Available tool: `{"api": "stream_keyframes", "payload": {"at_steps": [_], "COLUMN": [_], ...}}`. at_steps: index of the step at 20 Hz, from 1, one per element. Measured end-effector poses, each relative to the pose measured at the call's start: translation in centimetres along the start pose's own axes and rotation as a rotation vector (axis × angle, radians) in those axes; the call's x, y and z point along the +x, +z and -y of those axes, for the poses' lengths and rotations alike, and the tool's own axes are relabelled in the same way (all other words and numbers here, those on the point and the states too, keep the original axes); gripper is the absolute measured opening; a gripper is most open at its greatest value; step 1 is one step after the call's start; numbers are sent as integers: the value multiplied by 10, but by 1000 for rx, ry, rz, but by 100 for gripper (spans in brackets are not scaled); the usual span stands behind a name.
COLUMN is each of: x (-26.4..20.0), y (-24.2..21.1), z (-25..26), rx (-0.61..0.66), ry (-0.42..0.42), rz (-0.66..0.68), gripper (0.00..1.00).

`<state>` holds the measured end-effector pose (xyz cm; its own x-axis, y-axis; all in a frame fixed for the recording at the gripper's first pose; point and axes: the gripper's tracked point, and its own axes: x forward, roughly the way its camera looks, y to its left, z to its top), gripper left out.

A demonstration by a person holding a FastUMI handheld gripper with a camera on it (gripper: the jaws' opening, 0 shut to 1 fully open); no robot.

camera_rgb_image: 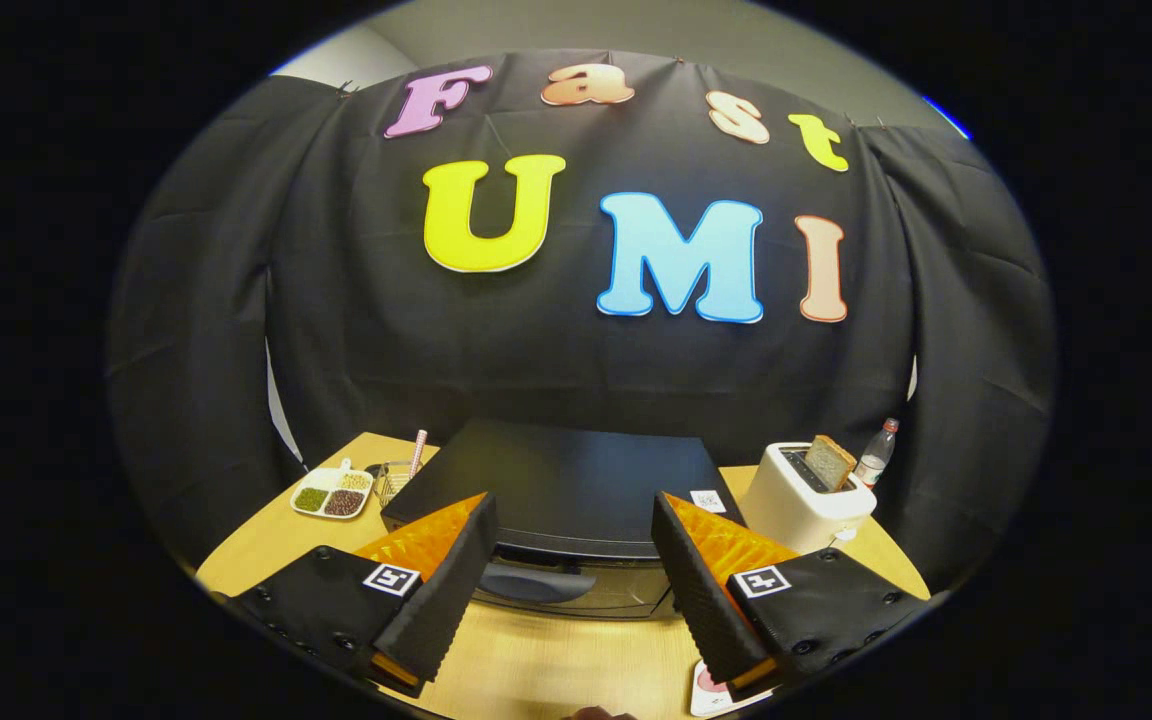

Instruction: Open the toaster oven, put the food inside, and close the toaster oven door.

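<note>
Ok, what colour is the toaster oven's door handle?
Dark grey, on the black toaster oven; the handle shows in the gripper view, just beyond the open gripper.

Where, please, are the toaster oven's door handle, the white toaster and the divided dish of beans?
Toaster oven door handle (534, 583): gripper view, middle of the grip, between the open fingers.
White toaster (804, 505): gripper view, front wall.
Divided dish (333, 495): gripper view, centre divider.
</note>
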<state>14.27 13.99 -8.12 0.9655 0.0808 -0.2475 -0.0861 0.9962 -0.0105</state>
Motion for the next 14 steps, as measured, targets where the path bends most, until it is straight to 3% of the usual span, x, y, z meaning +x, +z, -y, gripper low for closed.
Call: {"api": "stream_keyframes", "payload": {"at_steps": [11,14], "x": [54,54], "y": [-66,-62], "z": [-26,-32], "rx": [21,17], "ry": [-41,-49], "rz": [-197,-174], "gripper": [98,98]}}
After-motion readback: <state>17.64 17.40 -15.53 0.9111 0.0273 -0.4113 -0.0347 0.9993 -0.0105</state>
